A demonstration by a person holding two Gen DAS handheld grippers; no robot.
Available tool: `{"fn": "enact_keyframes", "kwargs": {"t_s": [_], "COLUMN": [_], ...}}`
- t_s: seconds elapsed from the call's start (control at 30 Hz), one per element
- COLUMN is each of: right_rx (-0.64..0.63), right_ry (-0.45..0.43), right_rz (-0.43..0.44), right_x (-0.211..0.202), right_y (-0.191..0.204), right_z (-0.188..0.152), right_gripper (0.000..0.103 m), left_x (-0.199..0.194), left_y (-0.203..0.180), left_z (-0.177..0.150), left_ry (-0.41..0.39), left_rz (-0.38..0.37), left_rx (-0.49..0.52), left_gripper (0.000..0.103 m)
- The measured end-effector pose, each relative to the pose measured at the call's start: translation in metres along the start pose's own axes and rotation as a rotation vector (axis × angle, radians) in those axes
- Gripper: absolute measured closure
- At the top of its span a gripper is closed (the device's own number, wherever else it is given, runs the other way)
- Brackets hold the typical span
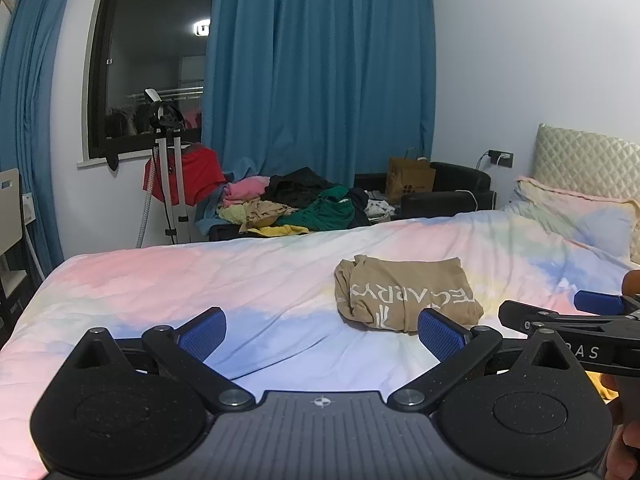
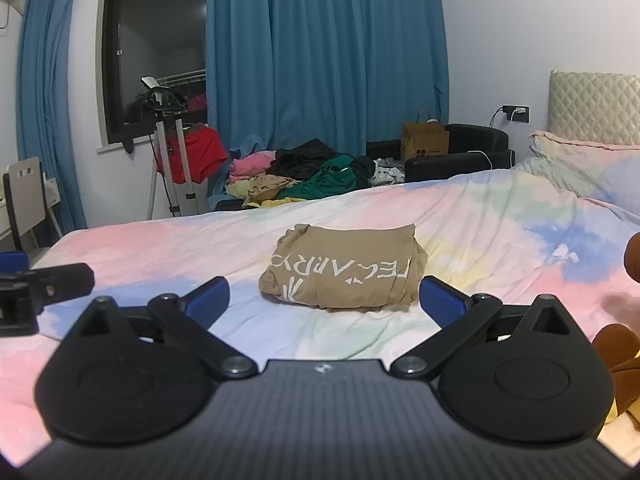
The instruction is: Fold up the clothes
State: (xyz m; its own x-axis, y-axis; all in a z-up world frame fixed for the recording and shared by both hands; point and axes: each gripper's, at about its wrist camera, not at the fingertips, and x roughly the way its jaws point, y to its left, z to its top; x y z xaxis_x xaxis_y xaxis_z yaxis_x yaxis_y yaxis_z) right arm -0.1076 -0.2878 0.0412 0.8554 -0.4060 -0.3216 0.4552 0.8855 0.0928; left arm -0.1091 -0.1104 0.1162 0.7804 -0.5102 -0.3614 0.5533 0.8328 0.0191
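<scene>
Fabric everywhere here: one tan T-shirt [image 2: 343, 276] sits folded into a soft, rounded rectangle on the bed [image 2: 160, 248], white block lettering printed across its top face, reading upside down from both cameras. The knit looks smooth and matte, with layered edges bunched at its left and right ends. Under it, the bedcover is a lightly rumpled cotton in pastel tie-dye, pink, blue, yellow and mint.

Left gripper [image 1: 324, 334] hangs over the near edge of the bed, both fingers splayed wide apart, nothing between them. Two blue ribbed pads [image 1: 202, 334] tip black, speckled plastic arms. The shirt lies ahead and to its right, apart from it.

Right gripper [image 2: 325, 304] is just as wide open and empty, same two blue textured pads [image 2: 442, 302], with the folded shirt straight ahead between the finger lines, near the tips but whether it touches them I can't tell. Each gripper pokes into the other's view from the side.

Beyond the bed, one loose heap of unfolded clothes [image 2: 308, 178], with pink, black, green, tan and yellow pieces tangled together. One brown paper bag [image 2: 425, 142] stands on a black glossy sofa [image 2: 460, 160]. Blue curtains [image 2: 324, 52] hang in deep vertical pleats beside one dark window [image 2: 156, 40]. One quilted, diamond-stitched headboard [image 2: 596, 108] rises at the right, one pastel pillow [image 2: 584, 164] below it.
</scene>
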Motion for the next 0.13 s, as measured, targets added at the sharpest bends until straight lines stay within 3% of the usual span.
{"fn": "enact_keyframes", "kwargs": {"t_s": [0.13], "right_rx": [-0.006], "right_ry": [0.000], "right_rz": [-0.004], "right_x": [0.0002], "right_y": [0.0008], "right_z": [0.0000], "right_gripper": [0.000], "left_x": [-0.0008], "left_y": [-0.0004], "left_z": [-0.0008], "left_ry": [0.001], "left_rz": [0.007], "left_rx": [-0.003], "left_gripper": [0.000]}}
